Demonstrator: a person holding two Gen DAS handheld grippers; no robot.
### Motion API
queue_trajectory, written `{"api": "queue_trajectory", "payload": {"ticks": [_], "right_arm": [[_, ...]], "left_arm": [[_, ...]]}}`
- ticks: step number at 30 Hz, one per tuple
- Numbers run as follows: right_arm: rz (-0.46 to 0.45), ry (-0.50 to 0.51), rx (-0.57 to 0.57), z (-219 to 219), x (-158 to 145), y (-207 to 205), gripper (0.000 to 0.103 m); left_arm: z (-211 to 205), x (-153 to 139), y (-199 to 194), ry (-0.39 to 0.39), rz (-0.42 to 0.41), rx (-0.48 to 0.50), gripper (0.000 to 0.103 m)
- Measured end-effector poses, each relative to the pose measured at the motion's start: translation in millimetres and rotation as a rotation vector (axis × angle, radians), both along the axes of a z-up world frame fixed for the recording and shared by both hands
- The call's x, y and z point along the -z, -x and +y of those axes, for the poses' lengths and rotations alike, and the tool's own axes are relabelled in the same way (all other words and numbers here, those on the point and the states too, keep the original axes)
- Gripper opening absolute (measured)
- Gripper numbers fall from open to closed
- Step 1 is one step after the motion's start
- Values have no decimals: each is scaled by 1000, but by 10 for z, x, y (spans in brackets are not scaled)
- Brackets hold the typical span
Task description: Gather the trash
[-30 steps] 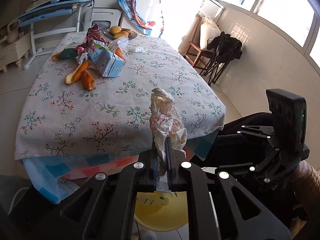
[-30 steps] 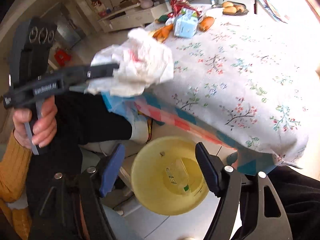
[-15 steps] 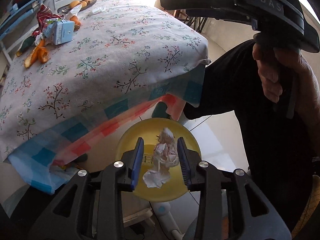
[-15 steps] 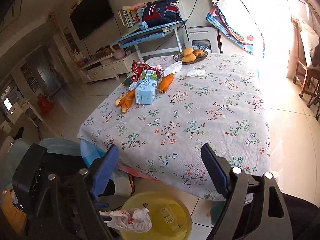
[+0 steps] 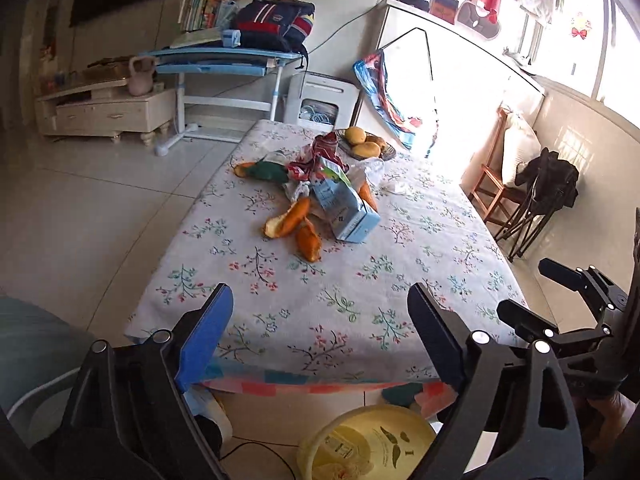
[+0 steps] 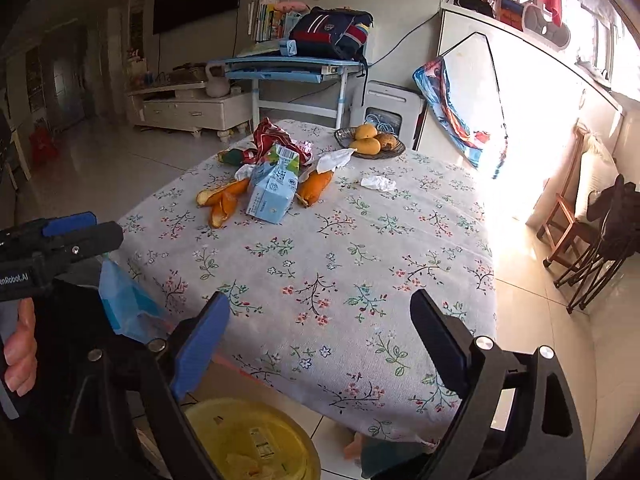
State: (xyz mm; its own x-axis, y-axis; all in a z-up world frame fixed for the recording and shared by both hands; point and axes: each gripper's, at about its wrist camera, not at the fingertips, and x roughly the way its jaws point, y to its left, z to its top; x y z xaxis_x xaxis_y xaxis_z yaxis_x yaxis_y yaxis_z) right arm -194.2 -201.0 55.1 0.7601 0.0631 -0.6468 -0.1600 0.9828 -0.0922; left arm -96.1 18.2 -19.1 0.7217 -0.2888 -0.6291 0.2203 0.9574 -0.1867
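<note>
Bin: yellow bin (image 6: pixel 256 440) on the floor just below the table's near edge, some paper scraps already inside.
Left to collect: blue carton (image 6: pixel 274 186), orange peels (image 5: pixel 294 226), red wrapper (image 6: pixel 268 136), crumpled tissue (image 6: pixel 378 183), clustered far on the tablecloth (image 6: pixel 340 264).
Left gripper (image 5: pixel 320 336): wide, empty.
Right gripper (image 6: pixel 320 344): wide, empty.
Progress: judged early; most trash remains.

A light-blue paper milk carton (image 6: pixel 273 188) lies tipped among orange peels (image 6: pixel 222 202) and a crumpled white tissue (image 6: pixel 378 183) on the surface; the yellow plastic bin (image 6: pixel 256 442) stands below on the floor.

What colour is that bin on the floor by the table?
Yellow. The bin shows best in the right wrist view, with some trash inside.
</note>
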Motion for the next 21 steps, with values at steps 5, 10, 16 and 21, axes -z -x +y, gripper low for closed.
{"api": "queue_trajectory", "payload": {"ticks": [5, 10, 16, 21], "right_arm": [[-96, 24, -15, 133, -211, -158, 94], [-159, 16, -33, 238, -137, -255, 94], [-89, 27, -42, 290, 73, -381, 94], [-62, 41, -59, 384, 113, -416, 94]], "left_arm": [[-6, -332, -314, -59, -81, -52, 96], [46, -192, -483, -98, -92, -147, 96], [2, 32, -557, -96, -17, -156, 96], [-51, 80, -580, -103, -1, -136, 96]]}}
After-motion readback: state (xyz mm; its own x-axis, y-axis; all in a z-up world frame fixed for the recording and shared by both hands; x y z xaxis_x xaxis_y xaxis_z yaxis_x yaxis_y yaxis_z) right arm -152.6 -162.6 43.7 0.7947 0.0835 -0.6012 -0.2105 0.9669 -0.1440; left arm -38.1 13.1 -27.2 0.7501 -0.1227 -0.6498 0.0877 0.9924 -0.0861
